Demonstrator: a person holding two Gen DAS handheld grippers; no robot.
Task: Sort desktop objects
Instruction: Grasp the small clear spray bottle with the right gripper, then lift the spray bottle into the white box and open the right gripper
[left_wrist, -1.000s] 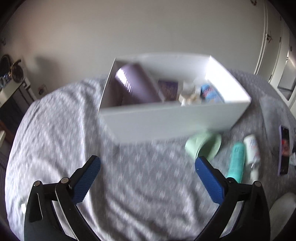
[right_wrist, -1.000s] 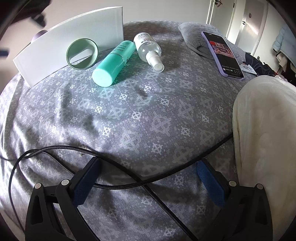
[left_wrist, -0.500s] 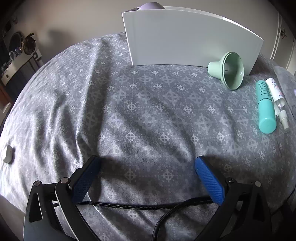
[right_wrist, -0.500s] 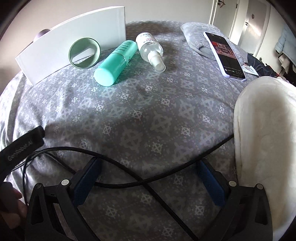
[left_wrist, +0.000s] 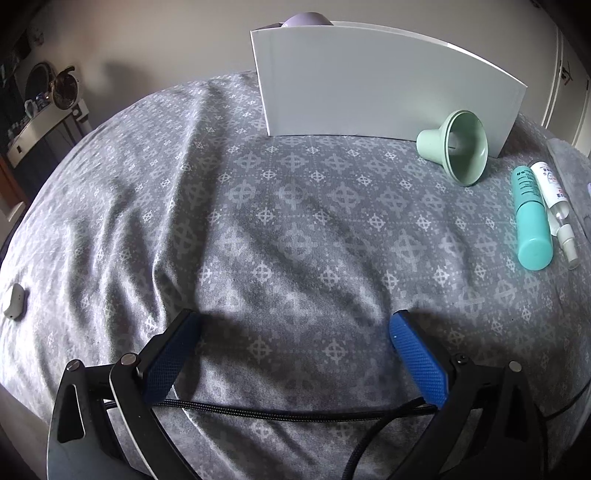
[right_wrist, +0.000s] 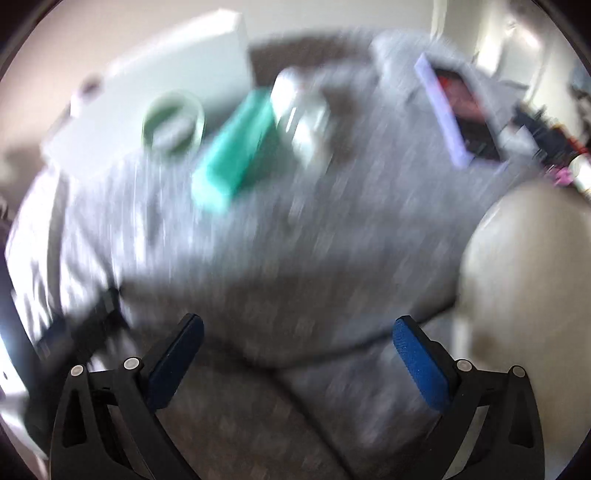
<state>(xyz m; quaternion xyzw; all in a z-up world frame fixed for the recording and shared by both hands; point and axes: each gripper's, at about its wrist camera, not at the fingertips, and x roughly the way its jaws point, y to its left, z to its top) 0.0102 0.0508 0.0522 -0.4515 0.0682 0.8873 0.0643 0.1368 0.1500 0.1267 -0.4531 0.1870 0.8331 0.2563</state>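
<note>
the green funnel (left_wrist: 456, 147) lies on its side against the white box (left_wrist: 369, 81), with the teal tube (left_wrist: 530, 218) and spray bottle (left_wrist: 554, 199) side by side just right of it on the grey bedspread (left_wrist: 258, 221). the left gripper (left_wrist: 295, 343) and right gripper (right_wrist: 297, 345) both gape wide with nothing between their jaws, well short of these things; the right view is blurred.

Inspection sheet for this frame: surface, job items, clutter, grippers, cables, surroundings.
Surface: grey patterned bedspread, creased.
Job's things: white box standing at the far side, a lilac object showing above its rim; green funnel-shaped cup on its side against the box; teal tube and clear spray bottle lying side by side, right of it.
Clutter: small white item at the left edge; phone in lilac case, blurred.
Grippers: left gripper open, empty; right gripper open, empty, its view motion-blurred.
Cables: black braided cable across the bedspread behind the left fingertips.
Surroundings: plain wall, shelf with a round mirror, white doors.
</note>
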